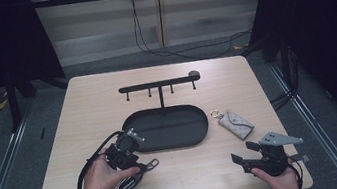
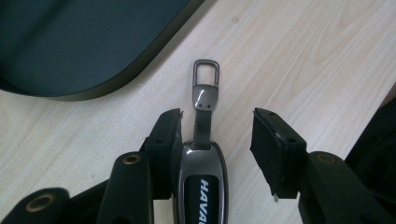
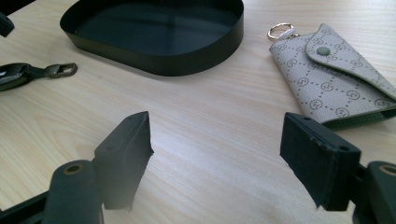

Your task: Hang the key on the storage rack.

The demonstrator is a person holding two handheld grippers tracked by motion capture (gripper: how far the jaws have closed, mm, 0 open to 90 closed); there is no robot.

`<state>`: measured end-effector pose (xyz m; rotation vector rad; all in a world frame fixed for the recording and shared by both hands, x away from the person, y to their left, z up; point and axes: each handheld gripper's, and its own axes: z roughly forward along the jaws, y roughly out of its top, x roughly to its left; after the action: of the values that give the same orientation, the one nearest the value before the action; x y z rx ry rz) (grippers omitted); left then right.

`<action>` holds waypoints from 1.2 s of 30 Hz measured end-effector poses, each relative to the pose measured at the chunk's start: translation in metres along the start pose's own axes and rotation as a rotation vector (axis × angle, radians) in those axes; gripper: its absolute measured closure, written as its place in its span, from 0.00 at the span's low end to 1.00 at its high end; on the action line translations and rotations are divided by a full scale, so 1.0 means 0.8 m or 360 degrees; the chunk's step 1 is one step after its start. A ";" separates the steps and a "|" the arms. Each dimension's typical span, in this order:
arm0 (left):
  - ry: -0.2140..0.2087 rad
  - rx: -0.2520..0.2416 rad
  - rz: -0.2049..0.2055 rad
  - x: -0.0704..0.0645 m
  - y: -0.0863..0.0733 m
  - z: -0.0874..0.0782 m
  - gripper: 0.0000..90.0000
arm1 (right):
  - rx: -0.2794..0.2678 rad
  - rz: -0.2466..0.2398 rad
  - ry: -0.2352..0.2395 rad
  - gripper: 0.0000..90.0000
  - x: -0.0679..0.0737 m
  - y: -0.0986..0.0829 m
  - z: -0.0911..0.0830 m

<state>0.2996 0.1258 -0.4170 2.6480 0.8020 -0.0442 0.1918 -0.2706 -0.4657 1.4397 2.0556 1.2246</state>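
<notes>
While the left gripper (image 2: 217,140) is held low over the table (image 1: 105,91), its jaws are spread w/ the car key fob (image 2: 201,186) lying between them. The fob sits right against one jaw, w/ a gap to the other. Its metal clip (image 2: 206,86) is pointed toward the black oval tray (image 1: 202,135), which is seen just beyond, approx mid-table. Behind the tray a black hook rack (image 1: 159,84) is stood upright. Over at the near right, the right gripper (image 3: 217,161) is held w/ jaws wide apart & nothing between. A grey patterned key pouch (image 3: 336,77) w/ ring is laid just right of the tray, near that gripper.
</notes>
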 end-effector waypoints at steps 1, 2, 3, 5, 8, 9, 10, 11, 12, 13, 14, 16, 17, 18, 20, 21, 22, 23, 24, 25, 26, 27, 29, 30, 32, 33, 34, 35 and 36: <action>-0.0014 0.0016 -0.0022 0.003 0.005 0.002 0.58 | 0.0000 0.0002 0.0003 0.27 -0.001 0.000 0.000; -0.0014 0.0016 -0.0022 0.003 0.005 0.002 0.59 | 0.0000 0.0002 0.0003 0.27 -0.001 0.000 0.000; -0.0012 0.0029 -0.0021 0.003 0.008 0.003 0.60 | 0.0003 0.0001 0.0001 0.27 0.000 0.000 0.000; -0.0004 0.0056 -0.0015 0.004 0.013 0.006 0.61 | 0.0005 -0.0005 0.0003 0.27 0.000 0.000 0.000; -0.0001 0.0112 0.0010 0.003 0.022 0.009 0.61 | -0.0001 0.0002 0.0005 0.27 0.000 0.000 0.000; -0.0013 0.0120 0.0031 0.003 0.026 0.012 0.62 | -0.0001 0.0002 0.0006 0.27 -0.001 0.000 0.000; -0.0029 0.0124 0.0044 0.003 0.028 0.014 0.62 | -0.0001 0.0004 0.0005 0.27 0.000 0.000 0.000; -0.0042 0.0131 0.0063 0.004 0.030 0.015 0.62 | 0.0000 0.0003 0.0006 0.27 0.000 0.000 0.000; -0.0042 0.0131 0.0063 0.004 0.030 0.015 0.62 | 0.0000 0.0003 0.0006 0.27 0.000 0.000 0.000; -0.0048 0.0143 0.0072 0.005 0.033 0.019 0.63 | 0.0005 -0.0004 0.0004 0.28 0.000 0.000 0.000; -0.0048 0.0143 0.0072 0.005 0.033 0.019 0.63 | 0.0005 -0.0004 0.0004 0.28 0.000 0.000 0.000; -0.0062 0.0156 0.0083 0.008 0.035 0.022 0.63 | 0.0007 -0.0003 0.0004 0.28 0.000 0.000 0.001; -0.0076 0.0165 0.0066 0.008 0.035 0.024 0.63 | 0.0010 -0.0002 0.0004 0.28 0.000 0.000 0.001; -0.0086 0.0200 0.0080 0.010 0.037 0.028 0.63 | 0.0010 -0.0002 0.0004 0.28 0.000 0.000 0.001; -0.0090 0.0221 0.0091 0.011 0.038 0.031 0.63 | 0.0010 -0.0003 0.0004 0.28 0.000 0.000 0.001; -0.0089 0.0229 0.0089 0.011 0.039 0.033 0.63 | 0.0011 -0.0002 0.0004 0.28 0.000 0.000 0.001; -0.0096 0.0248 0.0101 0.011 0.040 0.037 0.65 | 0.0012 -0.0002 0.0003 0.28 0.000 0.000 0.001; -0.0096 0.0248 0.0101 0.011 0.040 0.037 0.67 | 0.0008 -0.0003 0.0003 0.28 0.000 0.000 0.001; -0.0082 0.0279 0.0103 0.009 0.041 0.044 0.68 | 0.0005 -0.0007 0.0000 0.28 0.000 0.000 0.001; -0.0060 0.0307 0.0102 0.008 0.042 0.047 0.68 | 0.0001 -0.0007 0.0006 0.28 0.000 0.000 0.000; -0.0060 0.0307 0.0102 0.008 0.042 0.047 0.68 | 0.0001 -0.0007 0.0006 0.28 0.000 0.000 0.000; -0.0058 0.0333 0.0105 0.009 0.043 0.052 0.68 | 0.0001 -0.0008 0.0005 0.28 0.000 0.000 0.000; -0.0046 0.0348 0.0108 0.010 0.045 0.056 0.69 | 0.0003 -0.0008 0.0008 0.28 0.000 0.000 0.000; -0.0044 0.0366 0.0124 0.010 0.046 0.057 0.70 | 0.0002 -0.0009 0.0011 0.28 0.000 0.000 0.000; -0.0008 0.0365 0.0112 0.009 0.046 0.060 0.71 | 0.0004 -0.0010 0.0010 0.27 0.000 0.000 0.000; 0.0000 0.0381 0.0128 0.008 0.047 0.060 0.72 | 0.0005 -0.0009 0.0010 0.27 0.000 0.000 0.001; 0.0017 0.0397 0.0137 0.005 0.047 0.062 0.72 | 0.0008 -0.0005 0.0012 0.27 0.000 0.000 0.001; 0.0017 0.0397 0.0137 0.005 0.047 0.062 0.71 | 0.0010 -0.0006 0.0018 0.27 0.000 0.000 0.001; 0.0021 0.0406 0.0153 0.004 0.048 0.063 0.71 | 0.0013 -0.0004 0.0024 0.27 0.000 0.000 0.001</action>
<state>0.3268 0.0802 -0.4515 2.9263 0.7137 -0.1110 0.1923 -0.2700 -0.4664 1.4356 2.0740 1.2307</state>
